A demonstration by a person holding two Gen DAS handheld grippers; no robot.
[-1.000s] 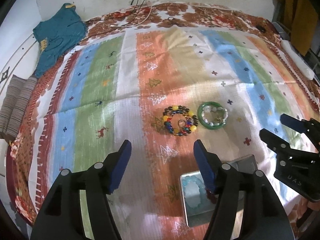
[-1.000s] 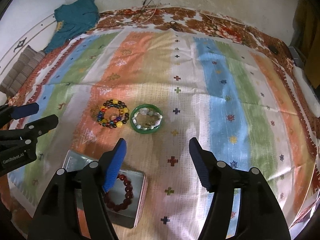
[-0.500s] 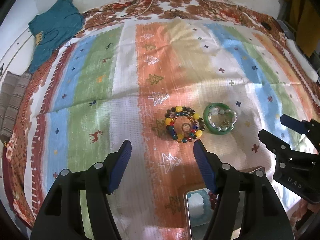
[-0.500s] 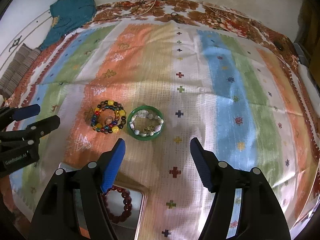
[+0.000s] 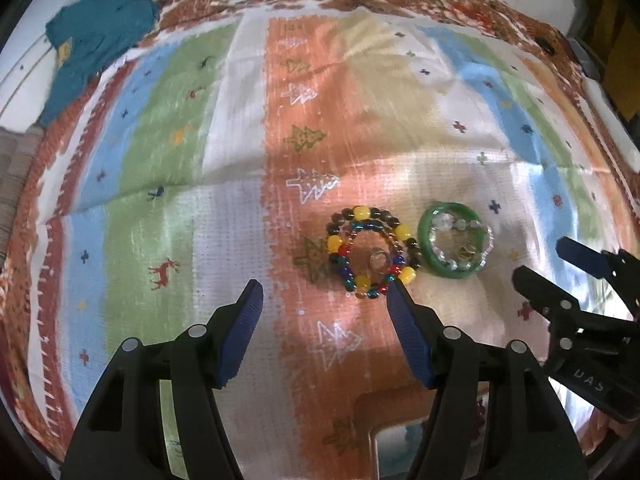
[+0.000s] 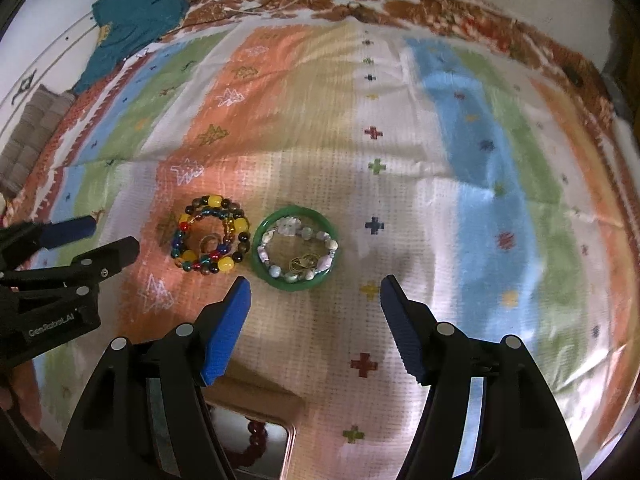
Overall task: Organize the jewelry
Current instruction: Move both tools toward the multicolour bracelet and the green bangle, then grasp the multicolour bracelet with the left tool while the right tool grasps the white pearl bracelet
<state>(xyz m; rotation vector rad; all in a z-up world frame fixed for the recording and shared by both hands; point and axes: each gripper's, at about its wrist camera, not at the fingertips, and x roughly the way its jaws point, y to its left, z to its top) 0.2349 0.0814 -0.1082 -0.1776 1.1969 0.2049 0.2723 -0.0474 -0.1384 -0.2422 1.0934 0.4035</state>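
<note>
Glossy beaded bracelets (image 5: 370, 253), woven cloth (image 5: 224, 208)

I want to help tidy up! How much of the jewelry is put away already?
One dark red bead bracelet already lies in the metal tin. Nothing is in hand: the left gripper and right gripper both have open, empty jaws above the cloth. Left out on it: the colorful bead bracelets with a small ring inside, and the green bangle around a pale bead bracelet.

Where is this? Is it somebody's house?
Probably a home, maybe a bedroom: a striped patterned cloth is spread out flat, a teal garment lies crumpled at its far corner, and bracelets sit on it.
</note>
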